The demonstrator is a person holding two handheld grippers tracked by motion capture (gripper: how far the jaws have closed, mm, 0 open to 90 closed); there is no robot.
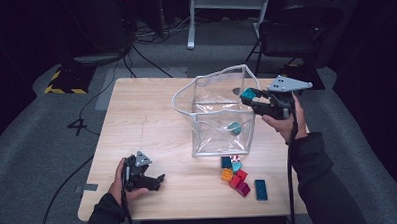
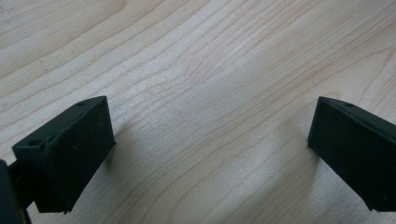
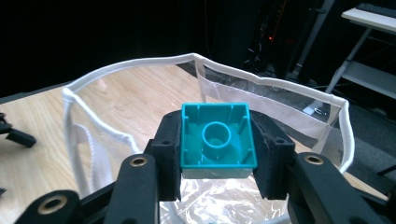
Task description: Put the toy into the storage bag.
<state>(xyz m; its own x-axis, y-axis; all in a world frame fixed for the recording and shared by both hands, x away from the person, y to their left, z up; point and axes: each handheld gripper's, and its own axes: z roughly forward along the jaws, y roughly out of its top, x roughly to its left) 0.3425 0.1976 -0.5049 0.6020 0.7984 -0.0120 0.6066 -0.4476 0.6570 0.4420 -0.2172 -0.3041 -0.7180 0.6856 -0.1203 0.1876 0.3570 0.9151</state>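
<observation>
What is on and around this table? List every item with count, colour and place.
bag: 1, clear with white rim, table centre
held brick: 1, teal, hollow side to camera, at the bag's rim
brick in bag: 1, teal
loose bricks: about seven, teal, orange, red, magenta, blue, in front of bag
table: 1, light wood
chair: 1, black, behind table
right gripper: black, shut on held brick
left gripper: black, open, low over the table
</observation>
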